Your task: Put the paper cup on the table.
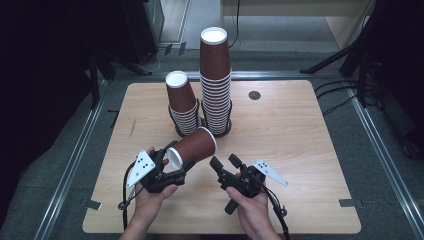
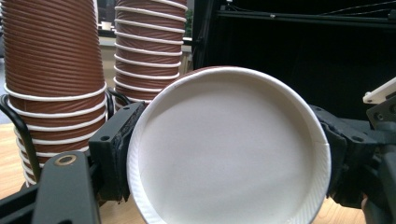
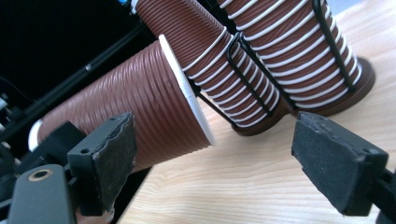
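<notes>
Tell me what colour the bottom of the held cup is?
White. The cup held by the left gripper shows its white bottom best in the left gripper view.

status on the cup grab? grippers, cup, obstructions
Left gripper shut on the loose cup, held on its side above the table. Right gripper open, empty, beside it. Two cup stacks in wire holders just behind; nothing between.

Held cup's (image 2: 229, 149) brown wall hidden behind its white base, both stacks' (image 2: 51, 70) tops cut off, far room dark
</notes>
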